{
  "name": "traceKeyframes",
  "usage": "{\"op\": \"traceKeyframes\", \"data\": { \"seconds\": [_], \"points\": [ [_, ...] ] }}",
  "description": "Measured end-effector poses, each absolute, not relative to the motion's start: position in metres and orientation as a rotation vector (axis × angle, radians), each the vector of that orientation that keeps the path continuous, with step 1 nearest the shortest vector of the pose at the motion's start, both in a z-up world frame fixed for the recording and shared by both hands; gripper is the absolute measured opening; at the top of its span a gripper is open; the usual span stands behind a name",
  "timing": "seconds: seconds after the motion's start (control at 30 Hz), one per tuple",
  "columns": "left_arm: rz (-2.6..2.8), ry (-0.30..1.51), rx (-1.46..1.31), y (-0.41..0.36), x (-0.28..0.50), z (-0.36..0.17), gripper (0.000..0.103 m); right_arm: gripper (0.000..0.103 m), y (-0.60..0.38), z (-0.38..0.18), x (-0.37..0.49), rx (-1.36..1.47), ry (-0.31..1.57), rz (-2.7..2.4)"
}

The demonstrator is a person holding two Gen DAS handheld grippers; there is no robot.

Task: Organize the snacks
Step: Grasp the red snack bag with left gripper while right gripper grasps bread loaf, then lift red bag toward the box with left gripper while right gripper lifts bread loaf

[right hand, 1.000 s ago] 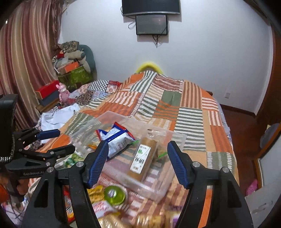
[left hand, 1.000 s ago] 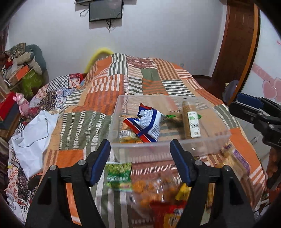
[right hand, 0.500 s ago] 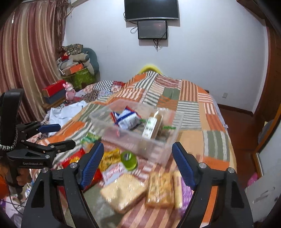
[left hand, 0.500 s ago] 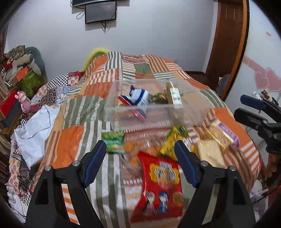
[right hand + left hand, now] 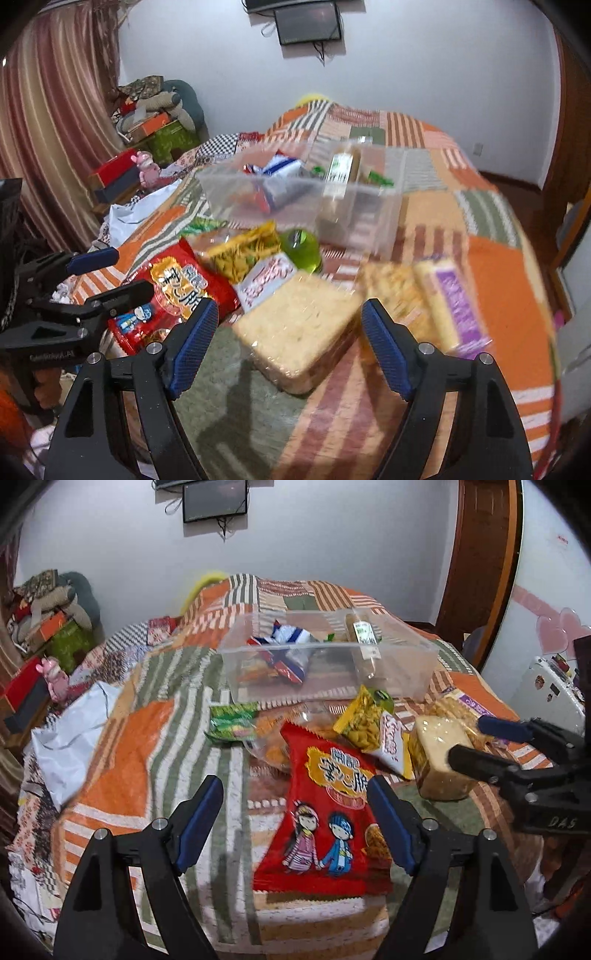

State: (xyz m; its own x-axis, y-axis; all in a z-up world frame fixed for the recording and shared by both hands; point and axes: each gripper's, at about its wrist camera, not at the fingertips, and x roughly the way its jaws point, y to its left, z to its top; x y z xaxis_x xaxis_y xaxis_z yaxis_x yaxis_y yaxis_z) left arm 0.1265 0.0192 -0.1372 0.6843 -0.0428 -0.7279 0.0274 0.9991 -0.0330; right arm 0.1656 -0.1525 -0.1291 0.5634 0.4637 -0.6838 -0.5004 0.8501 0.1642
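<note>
On quilt (image 5: 122, 746), one clear bin (image 5: 332, 664), two tongs gaping

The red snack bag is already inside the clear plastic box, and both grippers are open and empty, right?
Not quite. The red snack bag lies on the bedspread in front of the clear plastic box, not inside it, as the left wrist view shows. Both the left gripper and right gripper are indeed open and empty.

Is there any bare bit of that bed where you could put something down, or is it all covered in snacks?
Bare quilt lies left of the red snack bag, up to the white bag. More lies right of the purple-labelled pack. It is crowded between the red bag and the clear bin.
</note>
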Motion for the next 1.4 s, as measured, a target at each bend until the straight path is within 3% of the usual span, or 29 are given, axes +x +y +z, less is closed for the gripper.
{"op": "traceKeyframes", "data": {
  "seconds": [0.4,0.6,0.77,0.93,1.03,1.4],
  "points": [
    [-0.056,0.852,-0.095,0.013,0.132,-0.161,0.08,0.079,-0.142,-0.148,0.174,-0.067,0.835,0.51],
    [-0.075,0.875,-0.131,0.008,0.132,-0.168,0.079,0.067,-0.156,-0.148,0.168,-0.048,0.834,0.523],
    [-0.071,0.854,-0.135,0.004,0.126,-0.165,0.061,0.058,-0.169,-0.148,0.164,-0.03,0.825,0.526],
    [-0.083,0.813,-0.146,0.002,0.118,-0.156,0.04,0.055,-0.176,-0.146,0.161,-0.017,0.812,0.517],
    [-0.089,0.796,-0.143,-0.001,0.114,-0.152,0.033,0.054,-0.176,-0.143,0.159,-0.019,0.805,0.515],
    [-0.099,0.75,-0.139,-0.002,0.105,-0.136,0.025,0.053,-0.18,-0.129,0.153,0.014,0.762,0.535]
  ]
}}
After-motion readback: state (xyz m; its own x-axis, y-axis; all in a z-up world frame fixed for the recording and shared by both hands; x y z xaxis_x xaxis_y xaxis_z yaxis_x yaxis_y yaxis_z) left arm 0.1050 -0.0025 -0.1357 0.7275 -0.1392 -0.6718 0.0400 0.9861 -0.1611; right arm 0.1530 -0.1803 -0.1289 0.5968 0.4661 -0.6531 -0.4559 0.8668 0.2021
